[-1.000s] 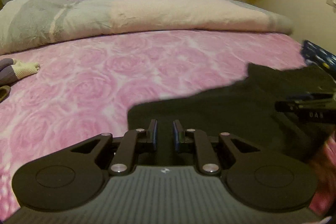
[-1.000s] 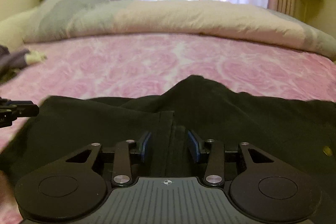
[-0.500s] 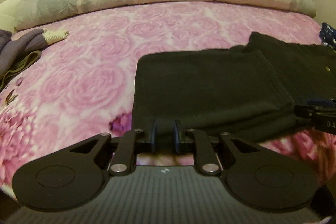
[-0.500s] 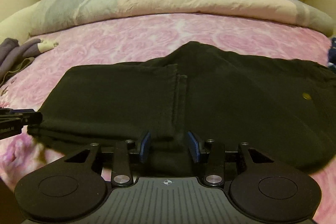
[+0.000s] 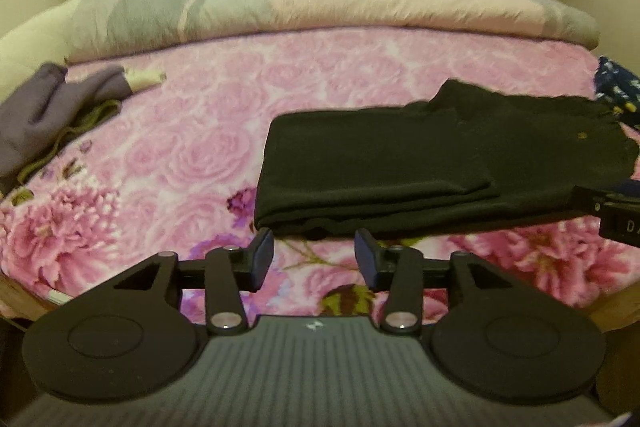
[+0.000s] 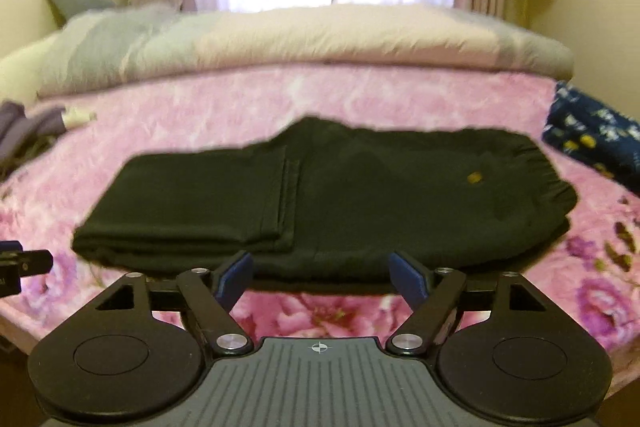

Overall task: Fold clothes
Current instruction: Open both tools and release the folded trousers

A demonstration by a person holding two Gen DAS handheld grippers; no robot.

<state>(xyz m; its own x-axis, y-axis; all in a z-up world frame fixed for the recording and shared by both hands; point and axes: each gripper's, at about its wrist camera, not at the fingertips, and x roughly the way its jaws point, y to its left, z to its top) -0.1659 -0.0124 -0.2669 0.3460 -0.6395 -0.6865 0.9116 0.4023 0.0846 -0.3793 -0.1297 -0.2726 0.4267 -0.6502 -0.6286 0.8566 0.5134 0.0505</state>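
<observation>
A black garment [image 5: 400, 167] lies folded on the pink floral bedspread near the bed's front edge; it also shows in the right wrist view [image 6: 320, 199], with its left part folded over onto itself. My left gripper [image 5: 314, 259] is open and empty, just in front of the garment's near left edge. My right gripper [image 6: 322, 277] is open wide and empty, just in front of the garment's near edge. Each gripper's tip shows at the edge of the other's view.
A purple and olive pile of clothes [image 5: 44, 115] lies at the left of the bed. A dark blue patterned cloth [image 6: 592, 143] lies at the right. A rolled grey and beige duvet [image 5: 320, 7] runs along the back. The bed's front edge [image 5: 52, 297] is close below.
Both grippers have opened, let go of the black garment and drawn back from it. The garment now lies flat and folded on the bed.
</observation>
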